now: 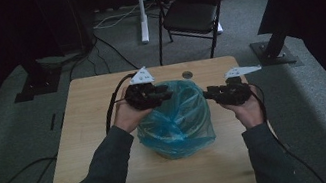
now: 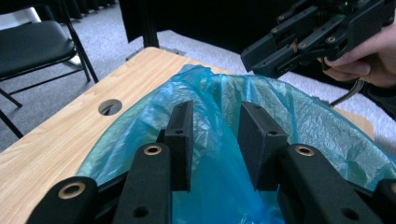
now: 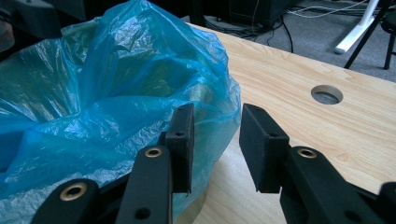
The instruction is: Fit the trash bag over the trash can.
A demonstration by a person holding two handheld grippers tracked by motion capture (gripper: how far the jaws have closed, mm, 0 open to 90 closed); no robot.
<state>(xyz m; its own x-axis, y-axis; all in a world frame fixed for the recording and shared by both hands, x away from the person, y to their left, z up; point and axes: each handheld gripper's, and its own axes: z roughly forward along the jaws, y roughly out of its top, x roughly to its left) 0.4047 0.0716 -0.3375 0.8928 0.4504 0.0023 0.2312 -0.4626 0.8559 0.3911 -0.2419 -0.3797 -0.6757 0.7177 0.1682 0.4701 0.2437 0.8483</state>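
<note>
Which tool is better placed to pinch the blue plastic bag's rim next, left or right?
Left, probably. The left tool is open with a fold of the blue plastic bag between its jaws; the right tool is open beside it.

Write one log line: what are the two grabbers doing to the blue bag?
left gripper: open, over blue bag rim | right gripper: open, beside bag | table: bag standing

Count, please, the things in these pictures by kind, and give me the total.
Crinkled translucent blue plastic bag: 1
Light wooden table: 1
Black folding chair: 1
Black hand-held grippers: 2, left gripper, right gripper
Total: 5
</note>
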